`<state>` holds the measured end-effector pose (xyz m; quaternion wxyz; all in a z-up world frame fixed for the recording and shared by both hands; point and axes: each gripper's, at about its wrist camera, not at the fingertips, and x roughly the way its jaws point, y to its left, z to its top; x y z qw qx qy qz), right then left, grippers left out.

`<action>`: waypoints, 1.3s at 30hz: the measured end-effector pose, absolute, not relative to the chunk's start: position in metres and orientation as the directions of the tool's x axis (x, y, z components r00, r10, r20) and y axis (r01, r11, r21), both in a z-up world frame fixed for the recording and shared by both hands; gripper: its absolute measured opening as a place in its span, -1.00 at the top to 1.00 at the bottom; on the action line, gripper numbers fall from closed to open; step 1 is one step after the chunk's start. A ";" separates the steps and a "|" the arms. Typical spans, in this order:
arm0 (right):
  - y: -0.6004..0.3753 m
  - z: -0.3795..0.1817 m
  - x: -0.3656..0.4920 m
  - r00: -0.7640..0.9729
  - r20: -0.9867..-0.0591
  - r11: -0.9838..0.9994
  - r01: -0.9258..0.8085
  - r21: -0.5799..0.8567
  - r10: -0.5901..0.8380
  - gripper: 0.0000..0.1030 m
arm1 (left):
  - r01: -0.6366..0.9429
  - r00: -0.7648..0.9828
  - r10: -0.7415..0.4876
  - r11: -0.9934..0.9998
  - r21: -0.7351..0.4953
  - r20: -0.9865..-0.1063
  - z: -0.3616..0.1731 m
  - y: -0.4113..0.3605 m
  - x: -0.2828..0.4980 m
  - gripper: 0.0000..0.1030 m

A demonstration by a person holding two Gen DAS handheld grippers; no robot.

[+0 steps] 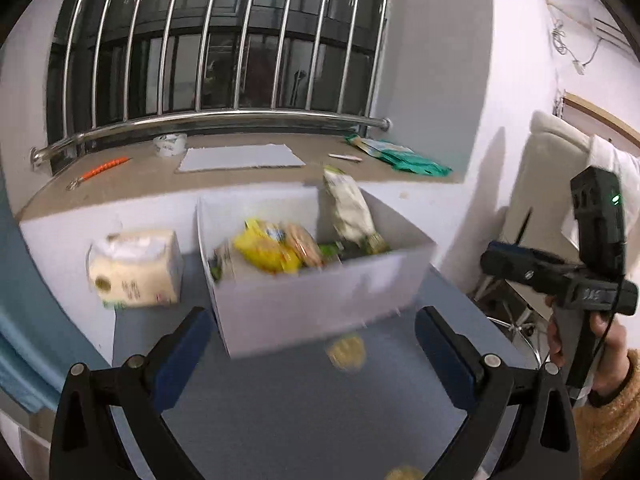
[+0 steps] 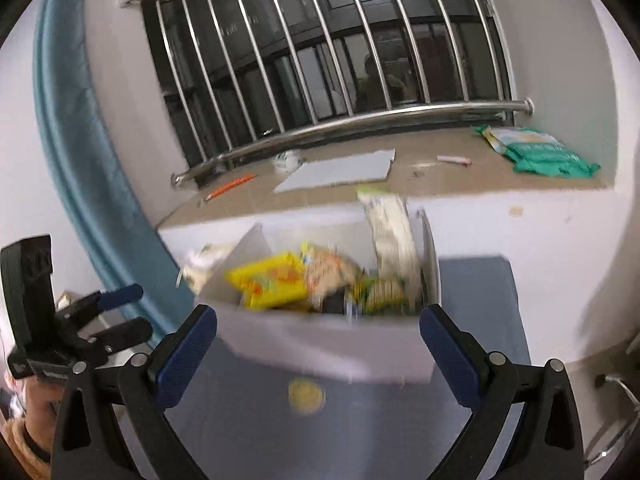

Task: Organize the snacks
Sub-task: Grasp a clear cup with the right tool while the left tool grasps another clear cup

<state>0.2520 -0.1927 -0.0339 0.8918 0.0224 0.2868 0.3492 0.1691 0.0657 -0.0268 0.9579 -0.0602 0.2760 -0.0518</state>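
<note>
On the bench (image 1: 280,420), both claws, left (image 1: 314,350) and right (image 2: 318,344), hang spread and empty; round snack (image 1: 346,351) at six o'clock of white box (image 1: 320,300) could be crushed.

No legible text anywhere. Print on the yellow packet (image 2: 267,280), the white bag (image 1: 350,210), the tissue pack (image 1: 136,270) and the green packs (image 2: 540,152) on the sill blurred beyond reading. No brands, numbers or signs made out.
</note>
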 end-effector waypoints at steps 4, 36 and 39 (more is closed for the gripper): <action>-0.202 -0.077 0.216 0.571 -0.554 0.771 -0.591 0.236 0.607 -1.00 | 0.061 0.834 -0.149 0.982 -0.179 -0.531 -0.051 0.048 0.130 -1.00; -0.088 -0.171 0.283 0.403 -0.755 0.727 -0.673 0.139 0.518 0.26 | 0.059 0.746 -0.179 0.977 -0.204 -0.641 -0.119 -0.001 0.068 -1.00; -0.096 -0.162 0.276 0.413 -0.745 0.717 -0.685 0.124 0.524 0.26 | 0.063 0.737 -0.184 0.977 -0.205 -0.650 -0.121 -0.001 0.074 -1.00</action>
